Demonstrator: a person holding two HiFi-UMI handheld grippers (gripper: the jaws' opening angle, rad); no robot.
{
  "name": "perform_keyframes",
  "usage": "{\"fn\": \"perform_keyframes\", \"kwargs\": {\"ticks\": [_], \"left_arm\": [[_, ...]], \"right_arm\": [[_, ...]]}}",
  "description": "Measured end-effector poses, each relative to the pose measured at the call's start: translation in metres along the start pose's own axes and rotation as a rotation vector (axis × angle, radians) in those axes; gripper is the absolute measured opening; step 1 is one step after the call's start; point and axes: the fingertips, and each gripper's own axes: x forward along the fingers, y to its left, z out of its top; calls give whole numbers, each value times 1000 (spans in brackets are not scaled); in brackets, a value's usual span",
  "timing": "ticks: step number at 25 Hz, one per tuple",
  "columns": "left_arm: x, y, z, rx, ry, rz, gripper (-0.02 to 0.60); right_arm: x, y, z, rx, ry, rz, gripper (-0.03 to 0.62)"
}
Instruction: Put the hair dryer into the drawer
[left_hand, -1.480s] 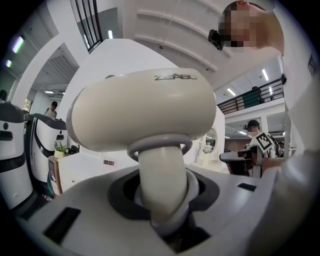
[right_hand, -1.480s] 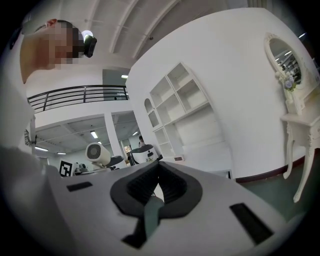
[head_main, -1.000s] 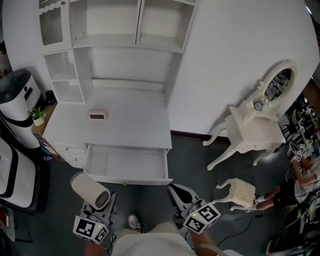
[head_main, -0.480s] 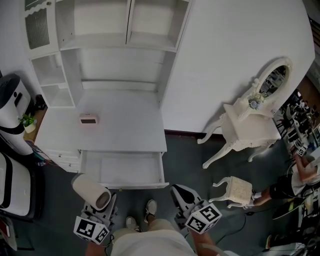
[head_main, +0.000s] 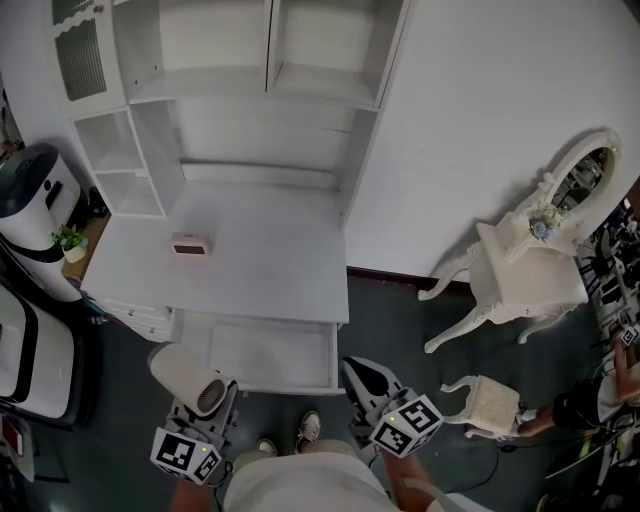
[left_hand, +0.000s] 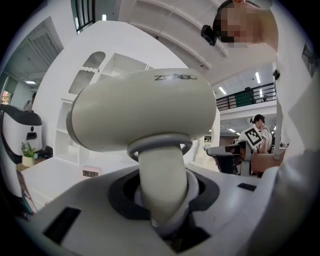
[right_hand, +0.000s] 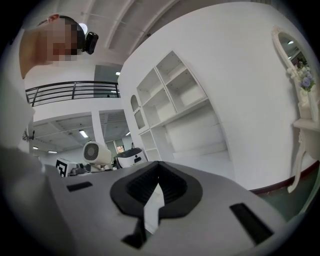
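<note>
White wall (head_main: 480, 120), dark floor (head_main: 400, 315). White shelf unit (head_main: 270, 90) above worktop (head_main: 270, 260). Right: ornate white dressing table (head_main: 535, 272), oval mirror (head_main: 585, 170), matching stool (head_main: 492, 400).

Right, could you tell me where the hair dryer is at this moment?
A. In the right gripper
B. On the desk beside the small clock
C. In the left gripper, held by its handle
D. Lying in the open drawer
C: the left gripper view shows the left gripper clamped on the handle of the hair dryer, short of the open drawer.
</note>
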Motion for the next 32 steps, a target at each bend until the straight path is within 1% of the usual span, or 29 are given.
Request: {"fn": "perform_keyframes", "kwargs": {"ticks": [3,7,11,15,18,23,29,32], "left_arm": [[21,5,-2,5,5,27,146],[47,10,-9,44,43,51,146],[71,15,-31,58,107,60,146],[91,21,-62,60,182,45,146],[107,22,-86,86,256,18,146],[130,22,-131,143,390,-59,146],[152,20,-182,244,535,-155,146],[159,16,-200,267,583,-196,146]], "right_arm": [[12,-19,4,11,11,27,8],[29,-42,8,24,25,55,8],[43,-61,9,31,42,79,8],[53,-73,2,48,67,102,8],[55,-79,-6,63,87,109,8],[53,-87,-14,78,107,111,8],[42,-94,-19,86,119,93,8],[36,-98,-22,89,121,78,8]]}}
